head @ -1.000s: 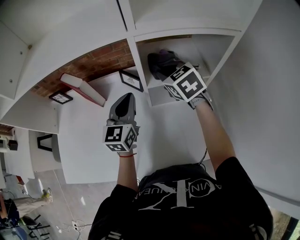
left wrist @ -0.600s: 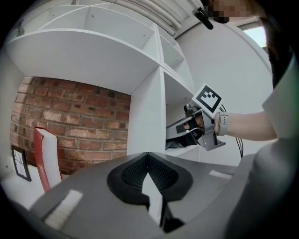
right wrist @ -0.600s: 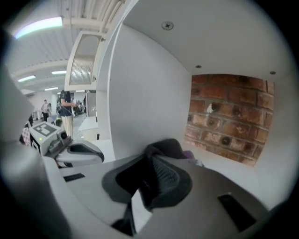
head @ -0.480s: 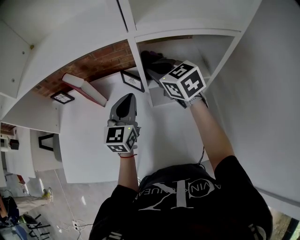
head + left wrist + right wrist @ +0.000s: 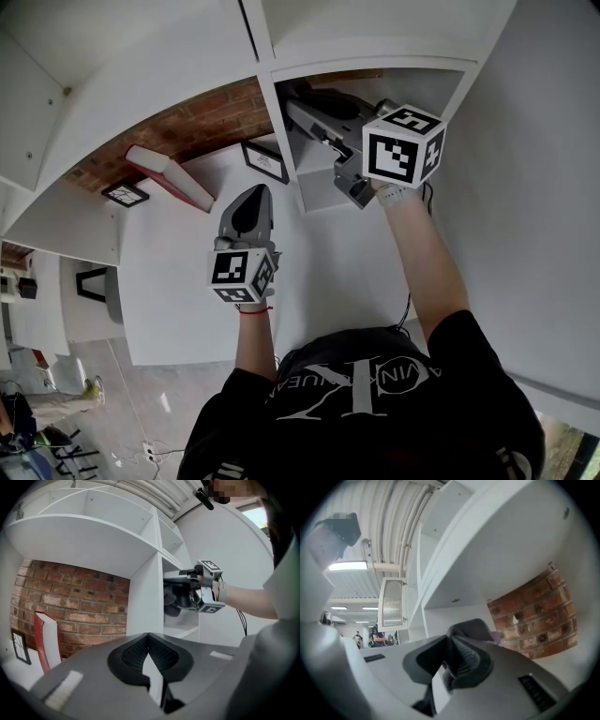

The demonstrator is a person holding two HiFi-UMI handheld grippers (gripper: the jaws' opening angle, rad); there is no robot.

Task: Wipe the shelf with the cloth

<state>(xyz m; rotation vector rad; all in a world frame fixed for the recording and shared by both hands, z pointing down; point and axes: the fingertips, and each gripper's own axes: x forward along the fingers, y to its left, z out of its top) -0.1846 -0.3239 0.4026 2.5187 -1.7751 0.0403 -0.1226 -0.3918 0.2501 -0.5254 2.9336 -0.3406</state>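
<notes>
The left gripper [image 5: 251, 194] hangs nearest, jaws pressed together on nothing. Farther off, inside the right compartment, the right gripper [image 5: 452, 641] has just been closing and pinches the dark cloth [image 5: 474, 626], held above that compartment's floor board. Wiping of the shelf [image 5: 281, 141] looks partway; the left bay with the red book [image 5: 169, 175] likely remains.

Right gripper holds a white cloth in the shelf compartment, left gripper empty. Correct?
No: the cloth is dark grey, not white, per the left gripper view. The right gripper, jaws having just been closing, holds it in the shelf compartment; the left gripper is empty.
</notes>
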